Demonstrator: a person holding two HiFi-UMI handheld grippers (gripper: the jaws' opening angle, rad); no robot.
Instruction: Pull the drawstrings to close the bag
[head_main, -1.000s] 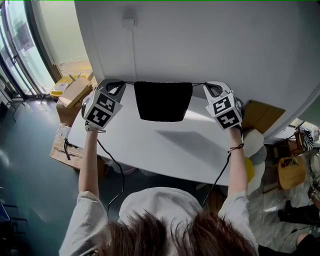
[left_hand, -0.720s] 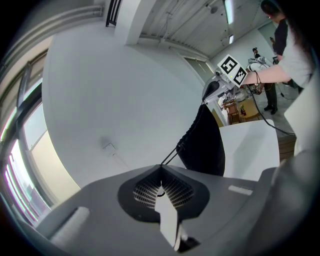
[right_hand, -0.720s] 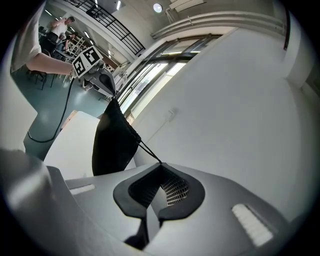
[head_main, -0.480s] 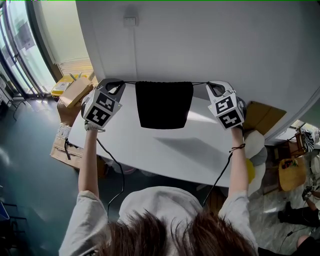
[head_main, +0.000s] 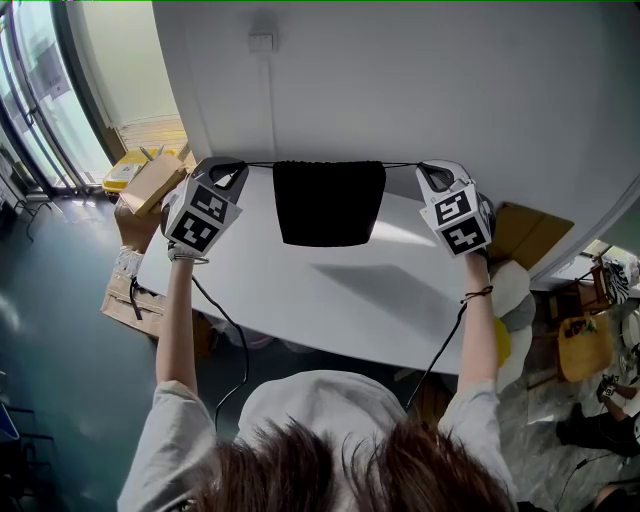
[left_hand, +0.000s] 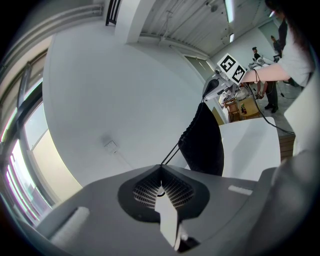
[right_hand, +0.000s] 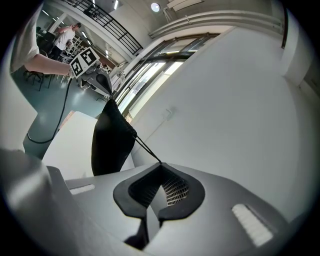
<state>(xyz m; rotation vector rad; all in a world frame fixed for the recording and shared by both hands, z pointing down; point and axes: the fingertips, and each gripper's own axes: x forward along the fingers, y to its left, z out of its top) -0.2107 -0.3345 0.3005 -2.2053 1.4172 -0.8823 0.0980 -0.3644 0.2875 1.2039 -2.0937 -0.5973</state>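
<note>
A black drawstring bag (head_main: 328, 203) hangs over the far edge of the white table (head_main: 330, 295), strung between my two grippers. Its top edge is gathered, and thin black cords run taut from both upper corners. My left gripper (head_main: 240, 170) is shut on the left drawstring (head_main: 260, 164). My right gripper (head_main: 424, 170) is shut on the right drawstring (head_main: 400, 165). In the left gripper view the cord (left_hand: 172, 151) runs from the closed jaws to the bag (left_hand: 204, 142). The right gripper view shows the other cord (right_hand: 147, 149) leading to the bag (right_hand: 111, 142).
A white wall with a switch plate (head_main: 262, 42) stands just behind the bag. Cardboard boxes (head_main: 150, 182) sit on the floor at the left, and a brown board (head_main: 520, 228) at the right. Gripper cables (head_main: 225, 330) hang below the table's near edge.
</note>
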